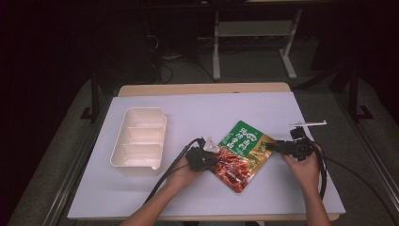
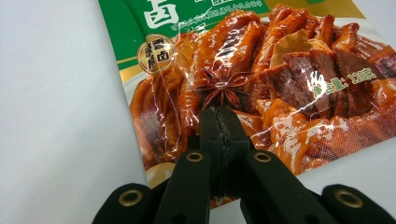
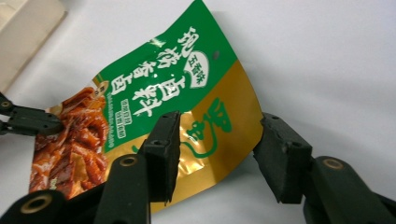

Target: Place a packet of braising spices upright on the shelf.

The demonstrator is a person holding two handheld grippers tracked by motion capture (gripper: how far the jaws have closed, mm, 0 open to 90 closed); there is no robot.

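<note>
High view: seasoning packet (image 1: 242,155) lies mid-frame on the bench (image 1: 197,113); left gripper (image 1: 208,153) clenched on one edge, right gripper (image 1: 272,147) gaping around the other, grip unfinished; tray (image 1: 139,140) empty.

Overhead plus two close views, shared packet (image 1: 242,155)

Left tongs (image 2: 219,140) cover part of the sauce packet (image 2: 261,74); its top and right side are cut off by the frame there. Tray (image 3: 23,32) is clipped at the corner of the right gripper view. Packet's small print is too blurry to read. Room behind the desk (image 1: 197,101) is too dark.
</note>
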